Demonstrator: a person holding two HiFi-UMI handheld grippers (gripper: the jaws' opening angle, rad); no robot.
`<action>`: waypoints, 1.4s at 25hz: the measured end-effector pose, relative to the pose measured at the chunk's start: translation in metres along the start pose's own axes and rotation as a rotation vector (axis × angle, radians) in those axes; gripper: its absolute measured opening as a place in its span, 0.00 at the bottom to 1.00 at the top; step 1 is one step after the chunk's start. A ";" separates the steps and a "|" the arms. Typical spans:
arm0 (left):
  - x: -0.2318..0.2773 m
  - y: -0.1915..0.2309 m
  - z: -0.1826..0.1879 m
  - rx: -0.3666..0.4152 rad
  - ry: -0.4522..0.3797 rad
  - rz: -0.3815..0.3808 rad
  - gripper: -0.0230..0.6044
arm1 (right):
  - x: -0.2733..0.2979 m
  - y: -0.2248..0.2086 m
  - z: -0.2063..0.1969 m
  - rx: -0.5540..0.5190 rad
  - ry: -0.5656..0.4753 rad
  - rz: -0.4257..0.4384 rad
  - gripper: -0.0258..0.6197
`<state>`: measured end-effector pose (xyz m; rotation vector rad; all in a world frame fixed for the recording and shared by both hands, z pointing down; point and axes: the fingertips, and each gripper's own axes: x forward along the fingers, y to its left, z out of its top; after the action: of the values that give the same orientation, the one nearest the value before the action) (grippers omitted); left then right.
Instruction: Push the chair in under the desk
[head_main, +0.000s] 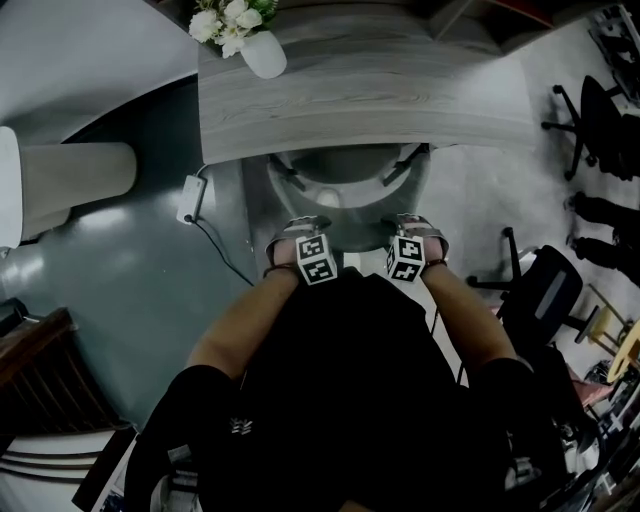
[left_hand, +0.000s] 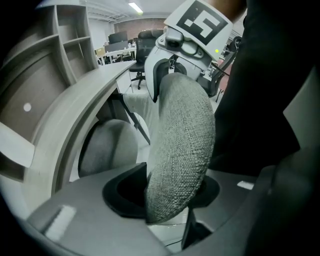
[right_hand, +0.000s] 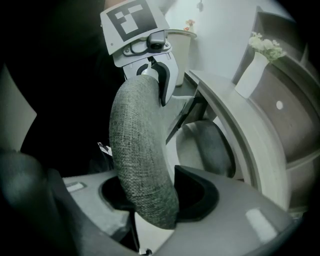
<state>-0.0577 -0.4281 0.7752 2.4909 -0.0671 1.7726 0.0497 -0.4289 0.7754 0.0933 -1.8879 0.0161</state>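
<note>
From above, the person stands close behind the chair (head_main: 345, 190), both forearms stretched forward and down. The left gripper (head_main: 298, 232) and the right gripper (head_main: 415, 228) sit side by side on the top of the backrest (head_main: 352, 228), their marker cubes facing up. The chair's seat reaches partly under the front edge of the curved grey counter (head_main: 360, 100), while its back stands out on the person's side. A white vase (head_main: 262, 52) of pale flowers (head_main: 232, 18) stands near the counter's left end. A white plug box (head_main: 190, 200) with a dark cable lies on the floor to the left, and black office chairs (head_main: 600, 110) stand well apart on the right. In the left gripper view, the jaws stand wide and clasp the padded grey rim of the backrest (left_hand: 182, 150), a dark pad on each side of the woven cloth. Further along the same rim the right gripper (left_hand: 167, 75) grips it too. The seat (left_hand: 107, 147) shows below the counter's edge (left_hand: 85, 95), with grey shelves (left_hand: 60, 45) behind. In the right gripper view, the jaws are likewise spread wide and closed on the backrest (right_hand: 142, 150), which fills the gap between the pads. The left gripper (right_hand: 150, 75) holds the rim further up, and the vase (right_hand: 252, 75) stands on the counter (right_hand: 235, 120) above the seat (right_hand: 210, 145).
</note>
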 end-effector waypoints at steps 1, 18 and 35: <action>0.001 0.000 0.000 0.001 0.002 0.001 0.33 | 0.001 0.000 0.000 -0.001 0.002 0.000 0.32; -0.037 -0.008 -0.008 -0.174 -0.037 0.237 0.37 | -0.029 0.011 -0.003 0.145 -0.042 -0.116 0.35; -0.163 -0.013 0.035 -0.486 -0.454 0.467 0.06 | -0.163 -0.016 0.009 0.557 -0.475 -0.373 0.34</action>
<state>-0.0769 -0.4209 0.6090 2.5527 -1.0408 1.0574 0.0932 -0.4361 0.6172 0.8936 -2.2592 0.2863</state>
